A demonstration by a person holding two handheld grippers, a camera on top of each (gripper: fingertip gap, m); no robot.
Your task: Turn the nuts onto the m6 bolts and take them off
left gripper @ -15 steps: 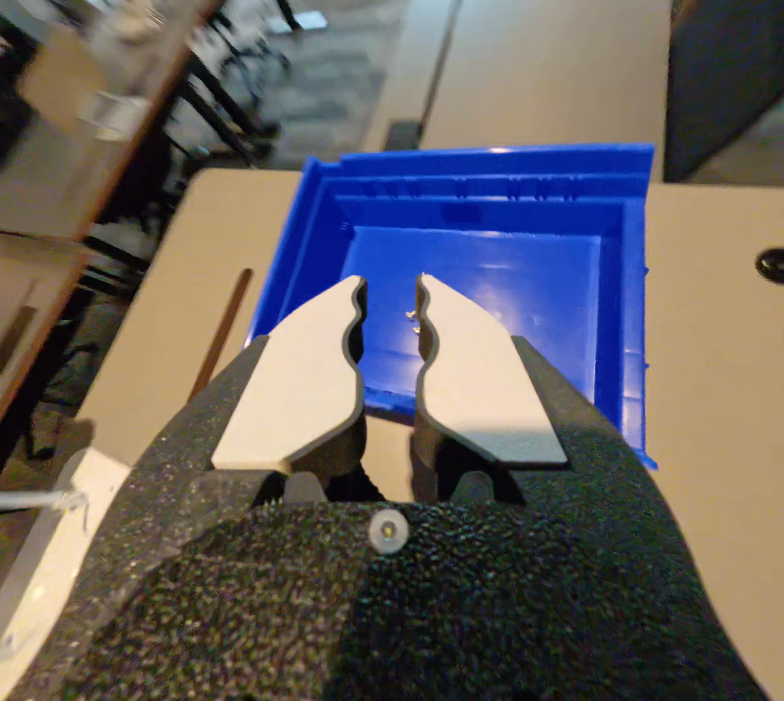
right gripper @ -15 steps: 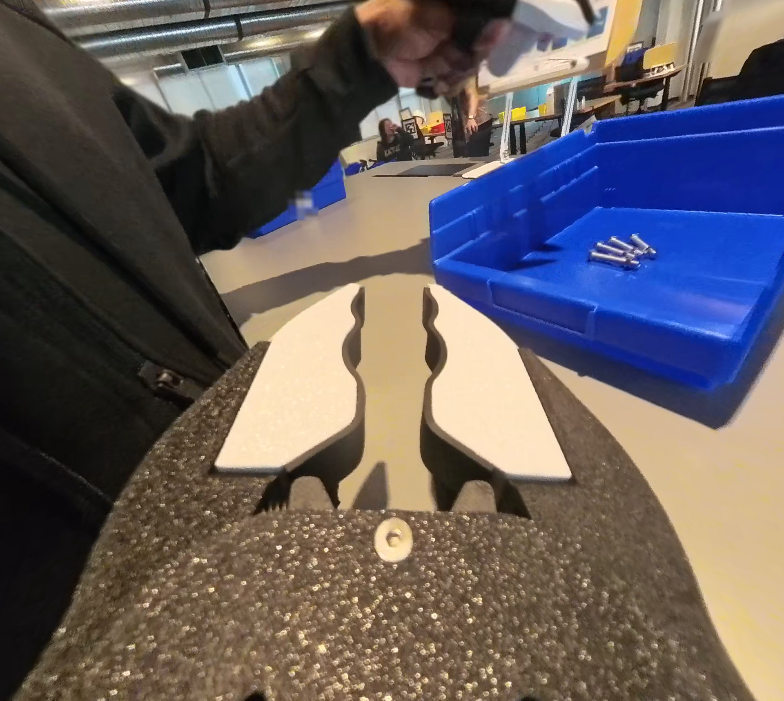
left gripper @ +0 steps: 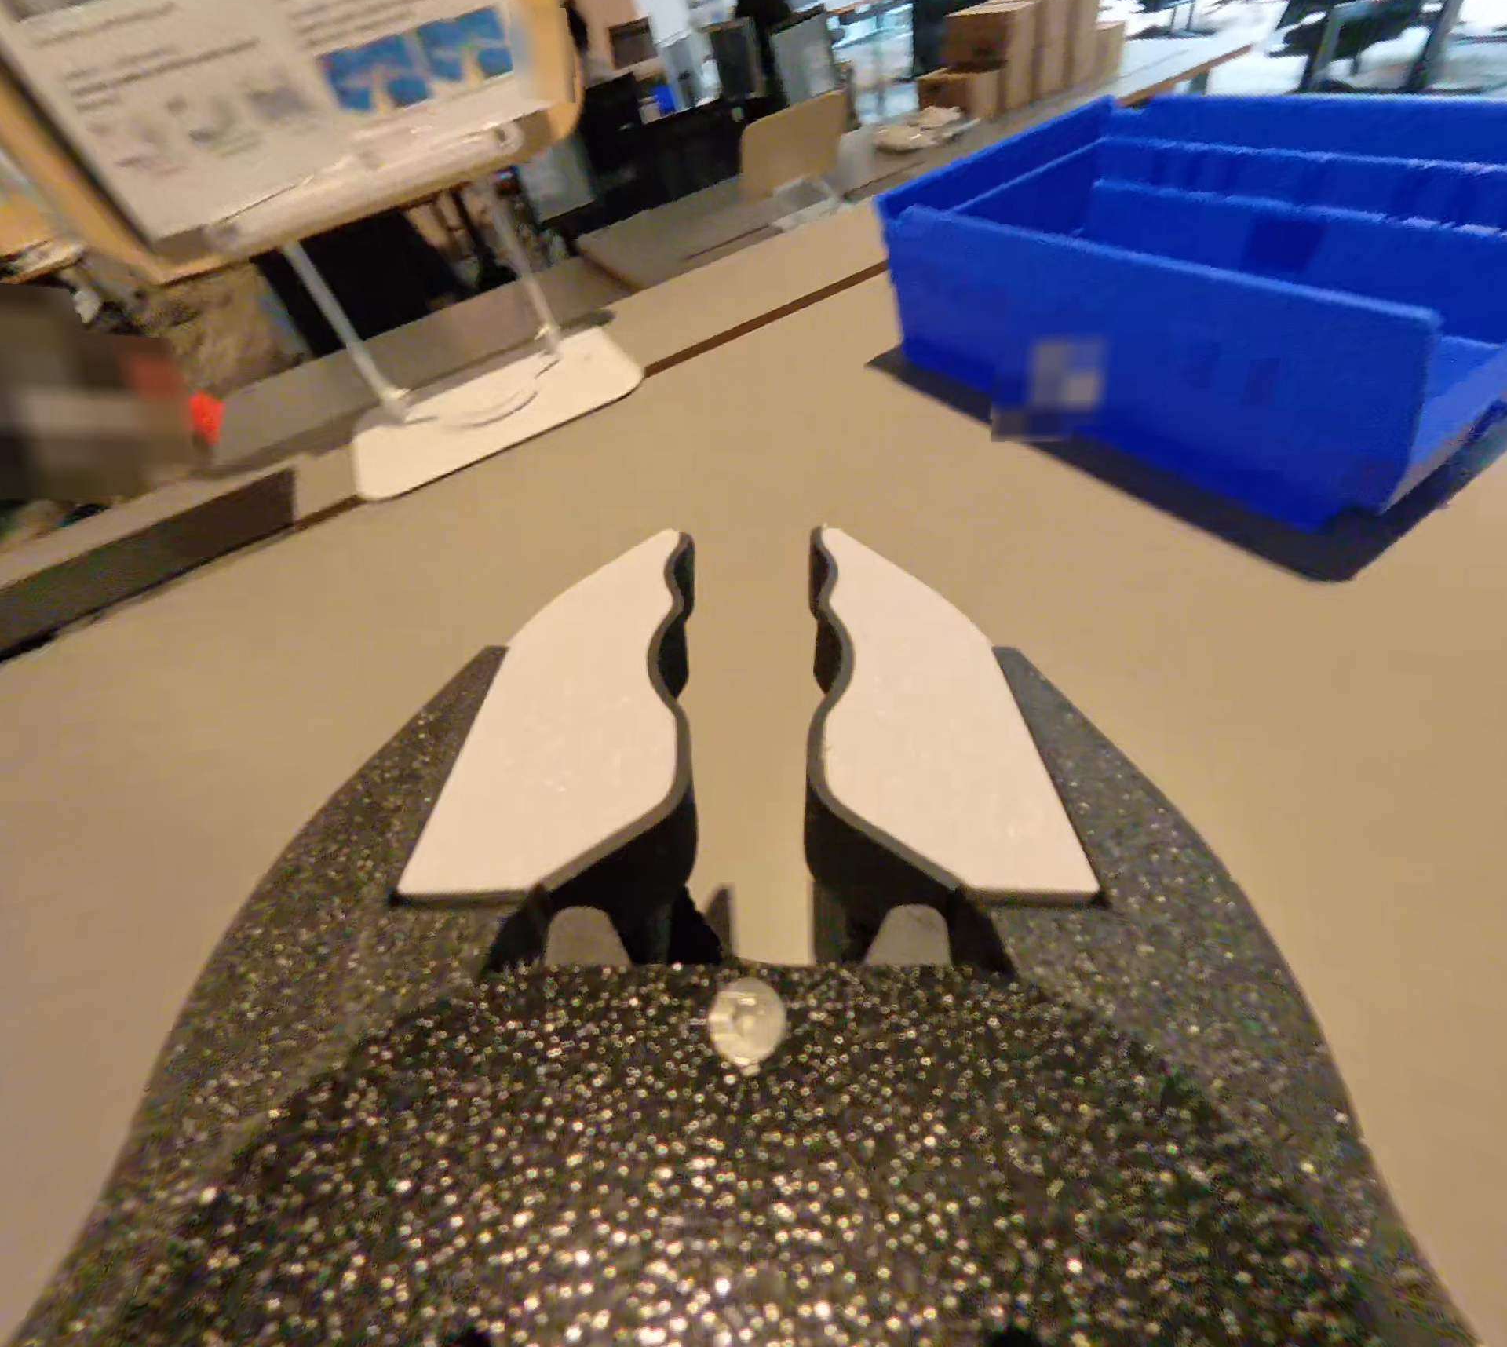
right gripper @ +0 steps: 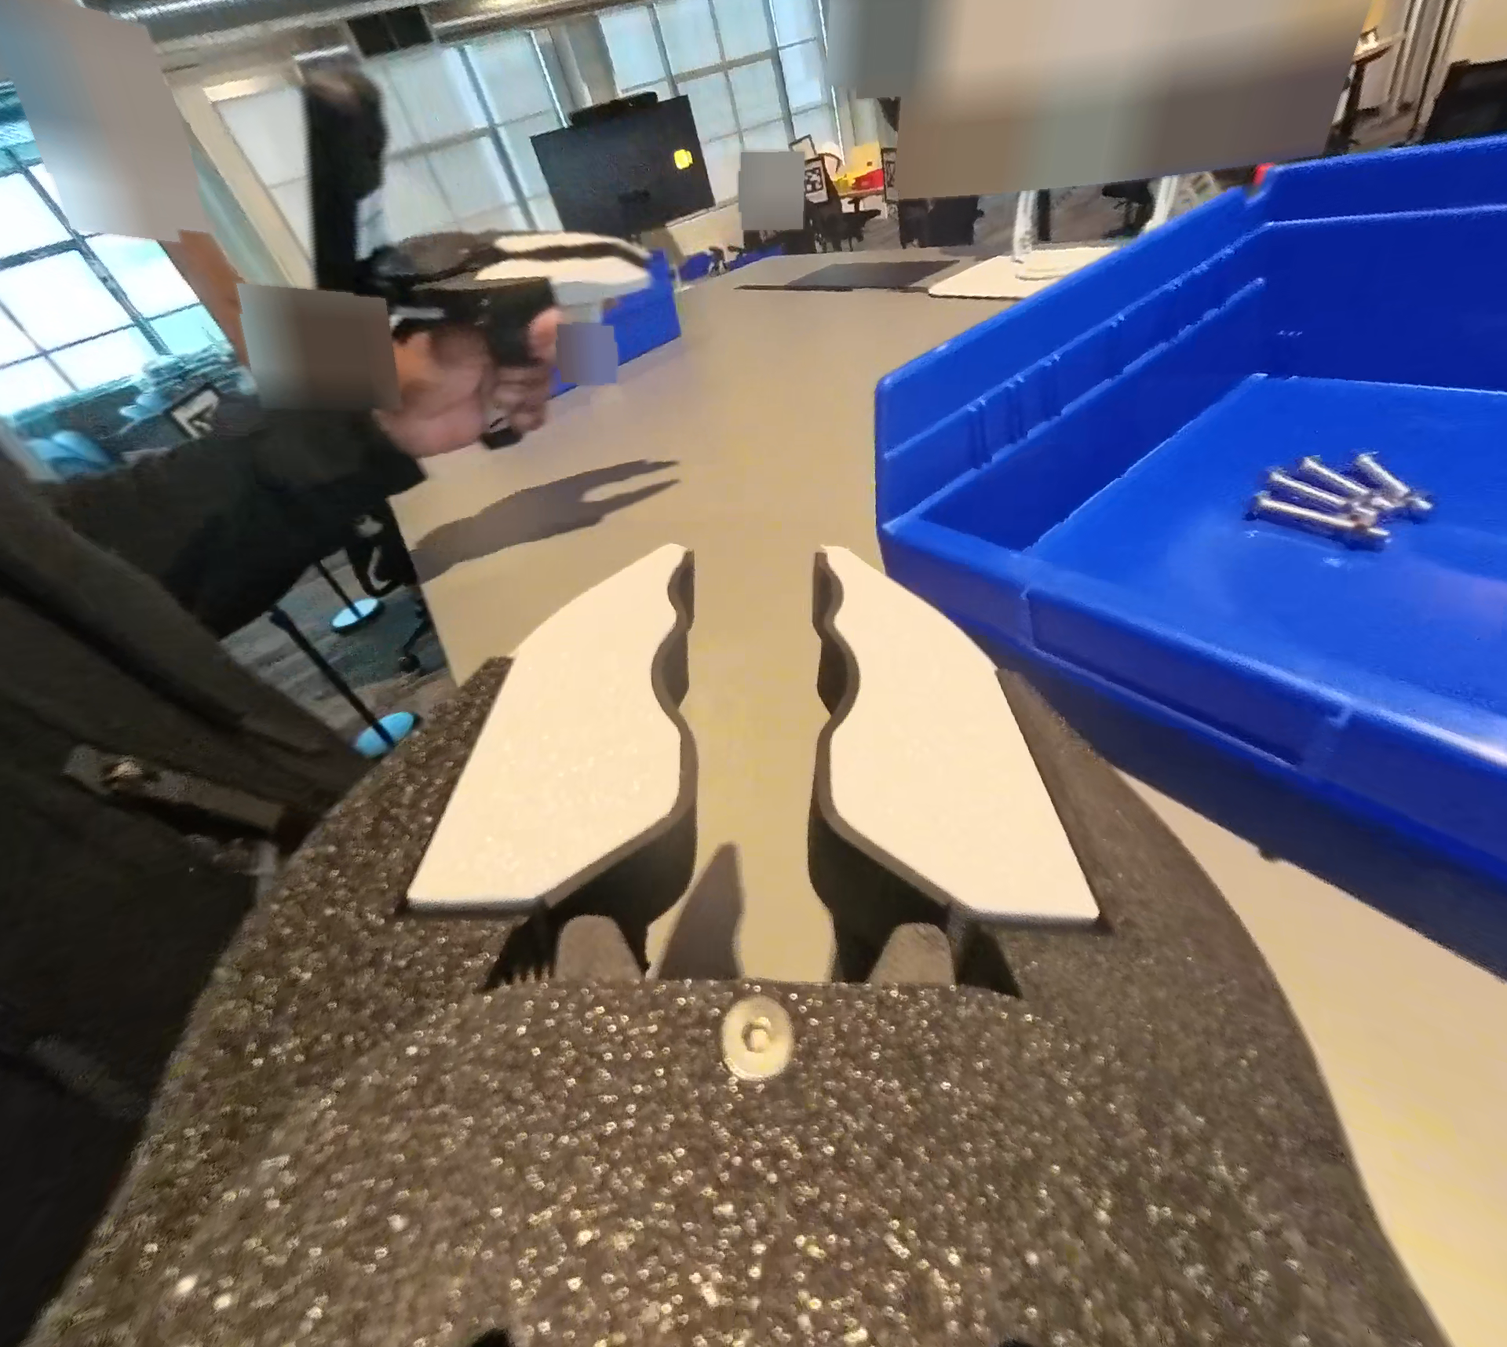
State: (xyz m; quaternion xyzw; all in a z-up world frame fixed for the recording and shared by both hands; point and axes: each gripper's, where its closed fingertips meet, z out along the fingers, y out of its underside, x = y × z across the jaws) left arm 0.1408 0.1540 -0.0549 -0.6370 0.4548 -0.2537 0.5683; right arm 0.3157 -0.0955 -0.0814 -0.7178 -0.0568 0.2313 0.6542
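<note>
Where half a second ago it was looking down into the blue bin [left gripper: 1158,362], the left claw [left gripper: 750,549] is now levelling off beside it, spread and empty. The right claw [right gripper: 754,566], likewise spread and empty, is hovering over the counter [right gripper: 758,394] while the bolts [right gripper: 1337,509] are lying untouched in the bin, so I judge nothing is being picked up yet.

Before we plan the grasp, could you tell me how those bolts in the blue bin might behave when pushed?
The bolts look round-shanked and shiny, so they would probably roll or slide on the blue bin's smooth floor. They lie bunched together, so nudging one likely shifts others.

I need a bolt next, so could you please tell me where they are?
In the right wrist view, the bolts lie clustered on the floor of the blue bin, right of the tool.
</note>
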